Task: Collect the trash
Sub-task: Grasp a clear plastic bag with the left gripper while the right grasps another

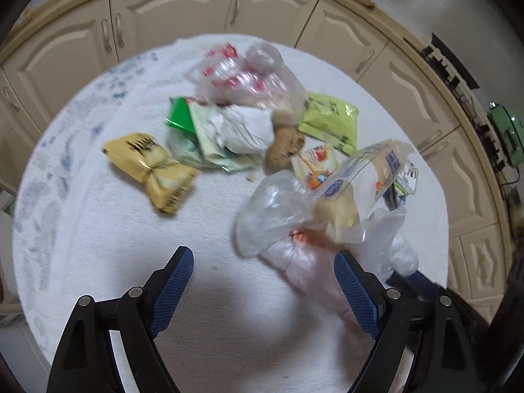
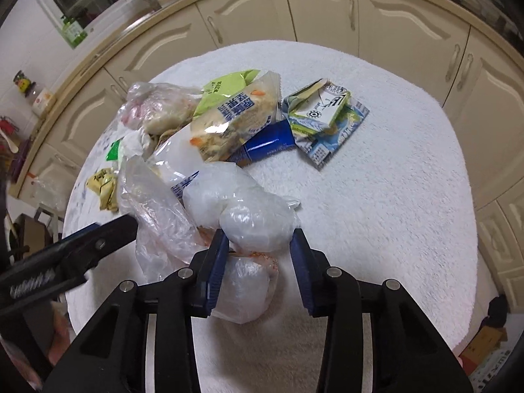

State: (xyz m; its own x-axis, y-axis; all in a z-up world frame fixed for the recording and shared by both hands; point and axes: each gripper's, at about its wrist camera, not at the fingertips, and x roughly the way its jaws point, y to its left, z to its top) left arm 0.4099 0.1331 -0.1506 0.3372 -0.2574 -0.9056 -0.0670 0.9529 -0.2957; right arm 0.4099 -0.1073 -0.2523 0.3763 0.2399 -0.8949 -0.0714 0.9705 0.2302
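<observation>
Trash [image 1: 235, 131] lies heaped across the middle of the white towel [image 2: 393, 196] on our table, with cream cabinets [image 2: 409, 26] beyond. A clear bag [image 1: 278, 216] slumps nearest us, a snack pack [image 2: 235, 124] on top of it, a flattened carton [image 2: 324, 121] beside the pile, a yellow wrapper [image 1: 154, 167] apart. Our right gripper [image 2: 258, 242] clamps a white plastic wad [image 2: 255, 226] at the pile's near edge. Our left gripper [image 1: 263, 268] hangs spread wide, grasping nothing, one finger [image 1: 353, 288] against the plastic.
</observation>
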